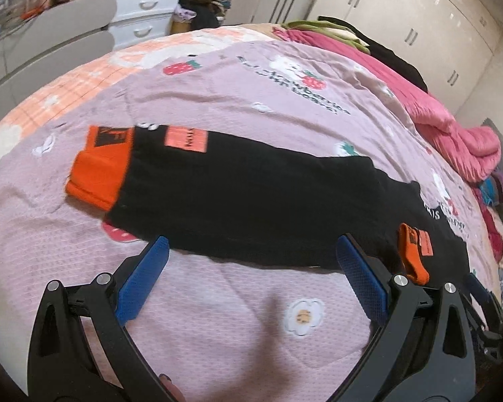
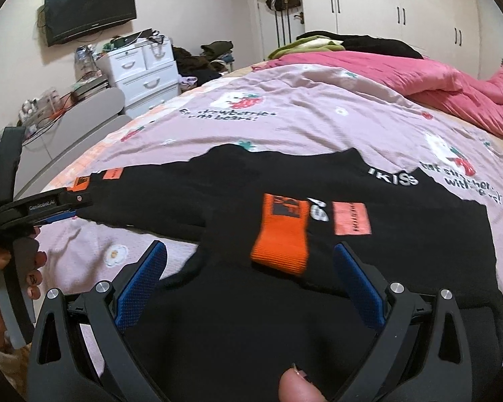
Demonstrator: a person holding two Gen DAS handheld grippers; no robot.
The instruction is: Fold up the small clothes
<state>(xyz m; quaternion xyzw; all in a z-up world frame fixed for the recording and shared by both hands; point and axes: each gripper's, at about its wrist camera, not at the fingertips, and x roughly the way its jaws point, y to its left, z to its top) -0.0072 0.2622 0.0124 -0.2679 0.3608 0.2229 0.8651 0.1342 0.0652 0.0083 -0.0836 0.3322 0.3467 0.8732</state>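
Left wrist view: mounted just behind the left gripper, looking forward and down along its blue fingers, low and close over the pink bedspread, facing across the outstretched sleeve with the orange cuff toward the white drawer unit.

Right wrist view: set the same way behind the right gripper, close above the black sweatshirt, aimed across the bed toward the wall television and wardrobe doors.

Shared by both: sweatshirt, both orange cuffs, bedspread, magenta quilt, drawer unit. Left gripper seen sidelong at the right view's left edge.
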